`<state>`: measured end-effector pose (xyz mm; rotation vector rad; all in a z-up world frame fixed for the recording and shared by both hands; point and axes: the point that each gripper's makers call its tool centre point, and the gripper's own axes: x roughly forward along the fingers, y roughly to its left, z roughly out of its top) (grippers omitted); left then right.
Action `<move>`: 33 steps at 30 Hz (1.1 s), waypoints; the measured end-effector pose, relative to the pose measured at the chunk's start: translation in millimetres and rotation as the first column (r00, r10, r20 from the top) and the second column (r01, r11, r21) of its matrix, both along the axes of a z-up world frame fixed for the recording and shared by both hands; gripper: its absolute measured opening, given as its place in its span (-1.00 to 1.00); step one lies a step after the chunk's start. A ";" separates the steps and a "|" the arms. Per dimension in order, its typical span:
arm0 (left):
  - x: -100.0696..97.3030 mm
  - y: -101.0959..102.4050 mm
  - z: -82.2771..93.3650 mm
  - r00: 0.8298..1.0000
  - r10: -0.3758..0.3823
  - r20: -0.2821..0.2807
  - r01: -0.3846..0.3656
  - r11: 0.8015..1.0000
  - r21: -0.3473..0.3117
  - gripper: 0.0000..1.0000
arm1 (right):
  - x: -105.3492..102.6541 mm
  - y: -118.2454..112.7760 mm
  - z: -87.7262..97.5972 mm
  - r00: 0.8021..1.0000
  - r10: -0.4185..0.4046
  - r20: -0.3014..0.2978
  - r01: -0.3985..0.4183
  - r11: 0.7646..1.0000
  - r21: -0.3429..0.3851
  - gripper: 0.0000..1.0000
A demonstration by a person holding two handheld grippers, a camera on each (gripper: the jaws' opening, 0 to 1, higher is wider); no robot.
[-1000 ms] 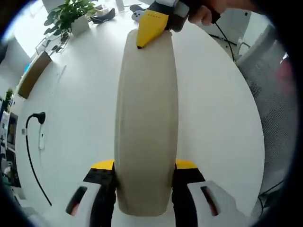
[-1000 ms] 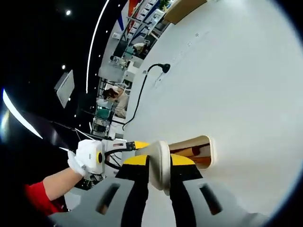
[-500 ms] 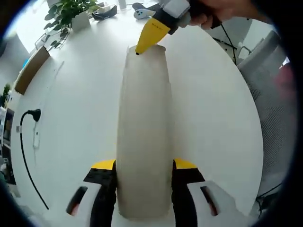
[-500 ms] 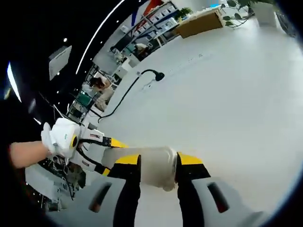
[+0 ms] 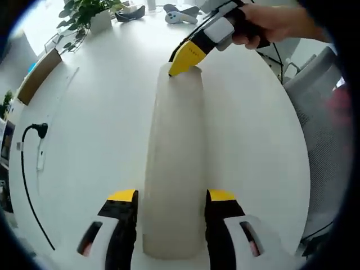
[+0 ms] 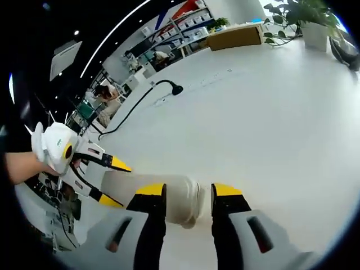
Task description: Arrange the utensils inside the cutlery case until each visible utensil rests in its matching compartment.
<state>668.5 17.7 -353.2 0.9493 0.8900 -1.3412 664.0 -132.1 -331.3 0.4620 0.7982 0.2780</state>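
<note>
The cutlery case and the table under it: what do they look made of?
The cutlery case looks like matte beige plastic, possibly a wheat-fibre composite: smooth, evenly coloured, rounded edges, no glare. The table seems a white laminate or painted top with a satin finish: it shows soft shadows and faint sheen. Neither is certain from these views.

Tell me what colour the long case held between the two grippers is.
Pale beige, plain with no pattern. The case shows best in the left gripper view.
</note>
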 end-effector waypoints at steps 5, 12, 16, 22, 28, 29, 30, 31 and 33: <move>2.0 11.8 0.5 0.997 0.077 0.021 -0.075 0.994 -0.076 0.14 | 1.3 1.5 0.8 1.000 -0.020 0.011 0.019 0.999 0.044 -0.55; 3.3 13.8 0.6 0.984 0.173 -0.031 -0.176 0.971 -0.165 0.01 | 1.8 -5.2 3.7 0.999 -0.028 0.031 0.026 0.997 0.078 -0.71; 4.7 14.4 1.7 0.977 0.207 -0.046 -0.212 0.953 -0.217 0.05 | 1.6 -10.1 2.2 0.999 -0.040 0.025 0.038 0.996 0.085 -0.65; 8.9 26.5 3.9 0.956 0.293 -0.028 -0.290 0.919 -0.267 0.23 | 0.3 -12.0 -0.5 0.997 -0.074 0.013 0.072 0.988 0.139 -0.59; 14.0 37.4 28.0 0.909 0.417 -0.018 -0.389 0.829 -0.402 0.41 | -0.7 -11.6 6.4 0.992 -0.124 0.029 0.113 0.963 0.246 -0.45; 14.1 39.4 33.0 0.894 0.447 -0.036 -0.419 0.801 -0.427 0.40 | -0.5 -11.0 8.2 0.991 -0.125 0.051 0.108 0.962 0.250 -0.40; 12.7 46.0 37.8 0.852 0.515 -0.094 -0.500 0.748 -0.436 0.40 | -0.9 -11.4 8.6 0.990 -0.125 0.057 0.107 0.961 0.255 -0.40; 12.1 51.3 42.2 0.805 0.573 -0.154 -0.574 0.685 -0.449 0.40 | -0.9 -11.2 11.6 0.988 -0.134 0.073 0.108 0.954 0.281 -0.43; 11.9 59.3 48.4 0.758 0.622 -0.198 -0.630 0.619 -0.468 0.37 | -2.8 -14.4 10.2 0.987 -0.144 0.066 0.120 0.951 0.285 -0.43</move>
